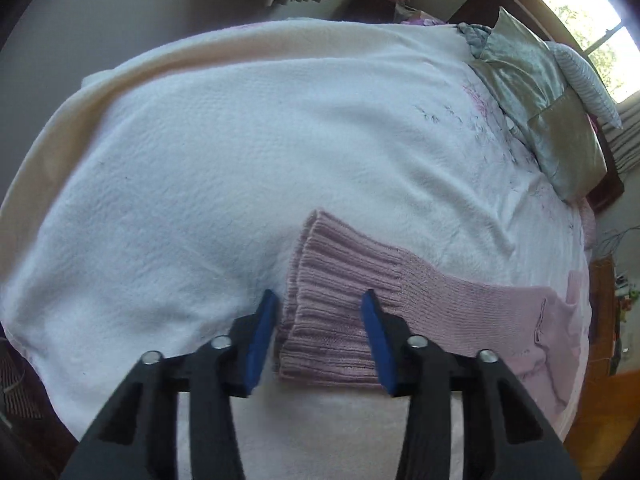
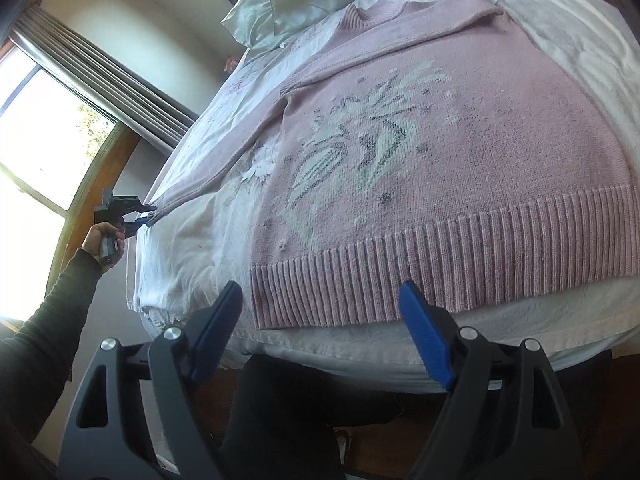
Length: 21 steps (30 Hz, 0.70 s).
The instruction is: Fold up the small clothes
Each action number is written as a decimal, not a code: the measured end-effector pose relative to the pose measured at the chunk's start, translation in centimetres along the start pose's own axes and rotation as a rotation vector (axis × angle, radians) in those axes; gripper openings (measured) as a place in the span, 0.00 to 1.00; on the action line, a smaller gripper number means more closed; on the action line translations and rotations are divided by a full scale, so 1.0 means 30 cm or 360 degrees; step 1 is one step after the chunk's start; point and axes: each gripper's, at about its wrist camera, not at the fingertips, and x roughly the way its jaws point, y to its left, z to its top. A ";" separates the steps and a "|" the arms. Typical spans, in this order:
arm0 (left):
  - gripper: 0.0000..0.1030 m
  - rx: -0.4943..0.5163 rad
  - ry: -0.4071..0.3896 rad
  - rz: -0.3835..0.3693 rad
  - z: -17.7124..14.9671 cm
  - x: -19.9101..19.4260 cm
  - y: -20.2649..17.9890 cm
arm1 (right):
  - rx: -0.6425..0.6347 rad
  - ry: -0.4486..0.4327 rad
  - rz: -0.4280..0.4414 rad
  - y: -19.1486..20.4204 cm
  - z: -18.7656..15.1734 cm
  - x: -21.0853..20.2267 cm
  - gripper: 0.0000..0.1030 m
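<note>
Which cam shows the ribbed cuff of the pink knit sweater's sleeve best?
Left wrist. The ribbed cuff fills the space between the open left gripper, with its ribs clearly visible. In the right wrist view the cuff is only a tiny patch at the far left gripper, and its detail is too small to read.

Readable text: you have none in either view.
Sweater: you see only a knitted pale flower motif with grey flecks, no letters or numbers.
Bed cover: faint pink and grey embroidery near the pillows, a pattern and not writing.
Left gripper: plain black arms, blue pads, bare metal pins, no brand mark.
Right gripper: the same, with no label or number you could read.
</note>
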 end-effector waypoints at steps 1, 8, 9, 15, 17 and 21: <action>0.19 0.0015 0.0012 0.0015 0.000 -0.001 -0.006 | -0.0004 -0.0003 0.0009 0.004 0.001 0.000 0.78; 0.05 0.0037 -0.0058 -0.0295 0.017 -0.124 -0.182 | -0.0014 -0.0036 0.0038 -0.024 0.013 -0.031 0.78; 0.05 0.0062 -0.0078 -0.0349 0.024 -0.152 -0.245 | -0.0014 -0.0041 0.0035 -0.035 0.020 -0.035 0.78; 0.05 0.0352 -0.0112 -0.0667 0.020 -0.237 -0.804 | 0.0056 -0.0149 0.0067 -0.118 0.099 -0.098 0.78; 0.05 0.0473 -0.0087 -0.0740 -0.025 -0.227 -1.013 | 0.0097 -0.0189 0.0078 -0.156 0.132 -0.118 0.78; 0.05 0.0684 0.0014 -0.0820 -0.166 -0.119 -1.385 | 0.0216 -0.0206 0.0113 -0.253 0.212 -0.141 0.78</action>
